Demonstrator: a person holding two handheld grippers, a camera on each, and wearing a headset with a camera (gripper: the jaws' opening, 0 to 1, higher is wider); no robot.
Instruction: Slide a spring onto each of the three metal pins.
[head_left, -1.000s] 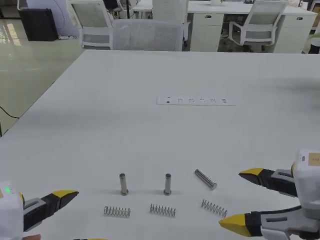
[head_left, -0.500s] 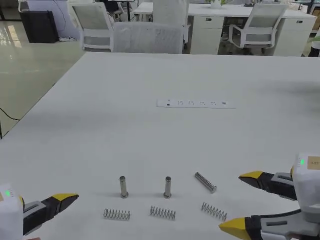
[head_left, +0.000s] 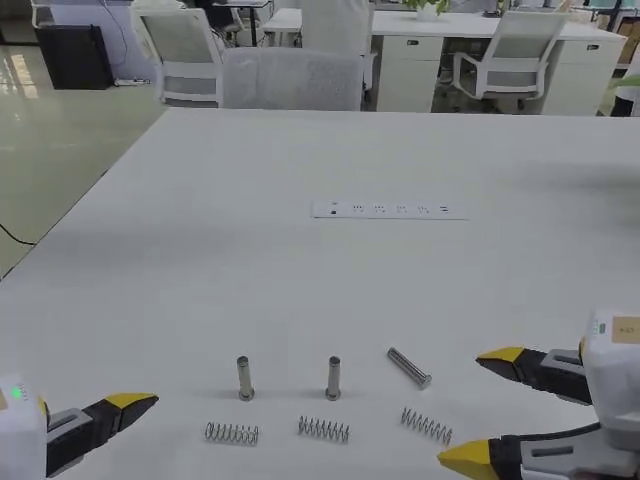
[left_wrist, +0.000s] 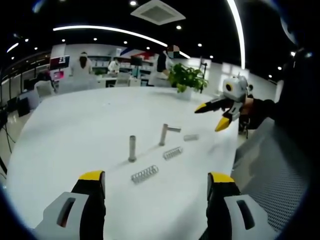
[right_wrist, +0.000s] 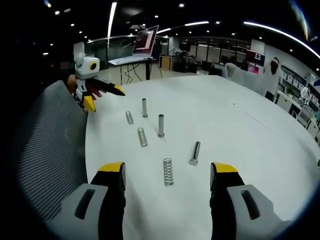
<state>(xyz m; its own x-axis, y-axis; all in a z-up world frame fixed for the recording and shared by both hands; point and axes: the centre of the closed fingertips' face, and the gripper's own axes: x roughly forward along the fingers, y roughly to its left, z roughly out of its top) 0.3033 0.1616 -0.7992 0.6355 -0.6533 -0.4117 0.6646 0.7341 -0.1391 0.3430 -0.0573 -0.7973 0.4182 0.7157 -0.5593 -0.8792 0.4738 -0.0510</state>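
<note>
Two pairs of yellow-tipped fingers (left_wrist: 92, 176) are spread wide, gripping nothing: the left gripper (left_wrist: 156, 176) and the right gripper (head_left: 468, 407) hover low over the white counter (head_left: 300, 280). From the right gripper, the nearest coiled steel spring (head_left: 427, 425) lies at eight o'clock, the toppled silver metal pin (head_left: 409, 367) at ten. Toward nine stand the middle upright pin (head_left: 333, 378) and left upright pin (head_left: 244, 378), the middle spring (head_left: 324, 429) and left spring (head_left: 232, 433) at their six. We judge the first pick is next: pinch the nearest spring lightly near one end, bore clear, left fingers steadying a pin.
</note>
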